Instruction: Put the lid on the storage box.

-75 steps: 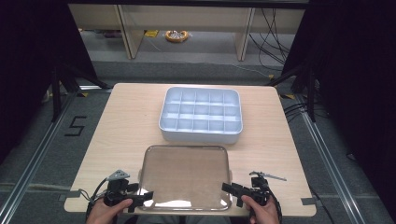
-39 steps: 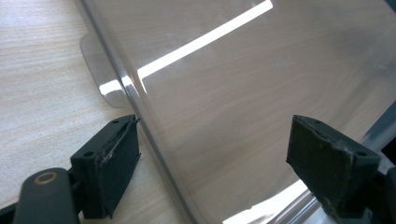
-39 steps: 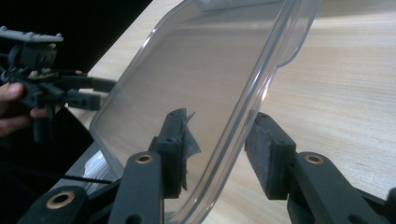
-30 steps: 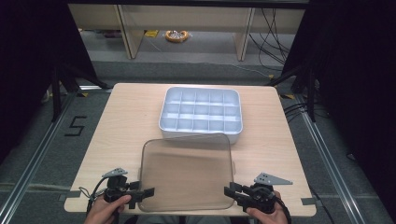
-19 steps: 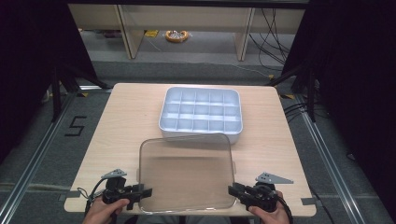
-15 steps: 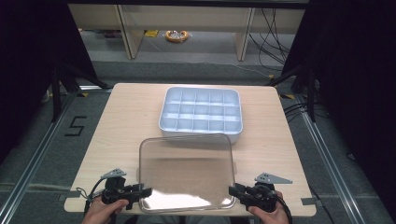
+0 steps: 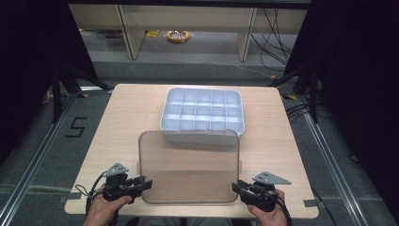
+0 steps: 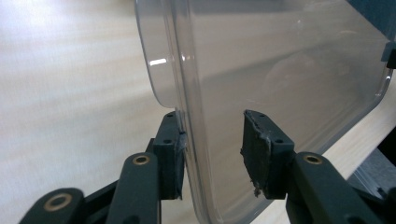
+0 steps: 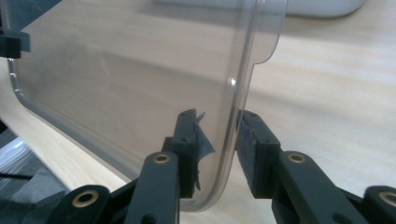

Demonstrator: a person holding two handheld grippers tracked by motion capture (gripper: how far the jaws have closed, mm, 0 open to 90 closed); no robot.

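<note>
Gripping from both near corners, the left gripper [image 7: 141, 184] and the right gripper [image 7: 239, 189] hold a clear plastic lid [image 7: 188, 165] in the high view, each clamped on one side edge, the left having just closed onto it. The lid hangs between them over the near half of the wooden table [image 7: 122, 122], its long axis running left to right. Its far edge meets the near wall of the white compartment tray [image 7: 202, 110], which sits straight beyond the hands at mid-table. Whether the lid touches that wall or floats above it cannot be judged from above. Both hands look equally near the tray, so any carry would go directly away from the person. Fingertips are too small here to read.

From the left gripper view, the lid [image 8: 280, 70] stands on edge between the black jaws, its rim in the gap. One pad [image 8: 170, 154] presses the rim; the other pad [image 8: 257, 149] appears to sit against the clear face, though transparency makes contact hard to confirm. A dark shape at the far right is cut off.

From the right gripper view, the lid [image 9: 130, 79] curves between the pads [image 9: 252, 144], pinched at its rim beside a small tab. The tray [image 9: 322, 7] shows as a pale strip at the top, cropped.
</note>
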